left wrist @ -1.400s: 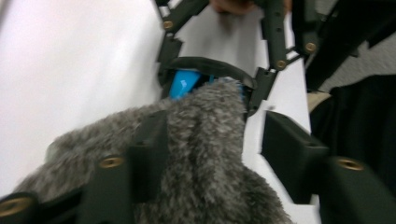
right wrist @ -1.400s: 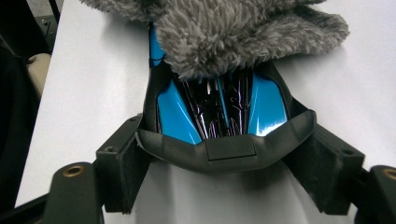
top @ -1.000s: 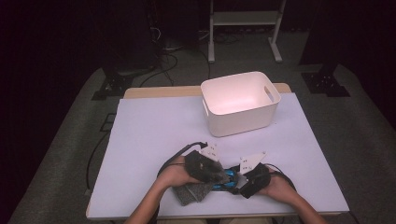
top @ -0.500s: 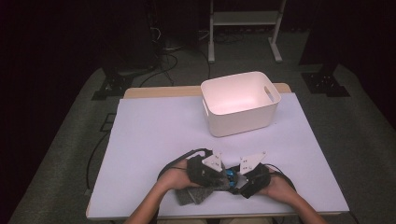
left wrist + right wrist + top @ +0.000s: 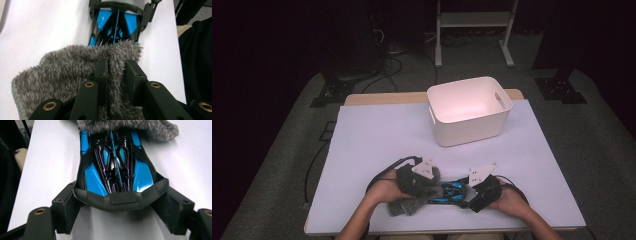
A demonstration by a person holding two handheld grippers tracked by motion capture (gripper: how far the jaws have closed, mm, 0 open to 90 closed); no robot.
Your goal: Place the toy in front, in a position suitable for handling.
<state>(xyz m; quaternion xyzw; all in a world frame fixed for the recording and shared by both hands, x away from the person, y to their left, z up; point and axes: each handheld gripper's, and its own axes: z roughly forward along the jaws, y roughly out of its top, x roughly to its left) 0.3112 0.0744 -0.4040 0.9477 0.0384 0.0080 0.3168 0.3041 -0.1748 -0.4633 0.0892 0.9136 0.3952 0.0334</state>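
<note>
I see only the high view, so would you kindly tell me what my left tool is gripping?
Observer: Your left tool pinches a fold of the fluffy grey cloth; its jaws have just eased open slightly.
Operator: Thank you. And the right tool?
Observer: The right tool clamps the wide dark-grey end of the glossy blue and black toy car.
Operator: Is the car covered?
Observer: Only its far end lies under the cloth.

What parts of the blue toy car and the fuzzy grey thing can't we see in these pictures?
- Blue toy car: its far end is hidden under the fuzzy grey cloth in both gripper views.
- Car's underside and wheels: hidden by its own body in the right gripper view.
- The cloth: cut off by the bottom edge and the left tool in the left gripper view.
- Right tool: in the high view, too small to see its grip.
</note>
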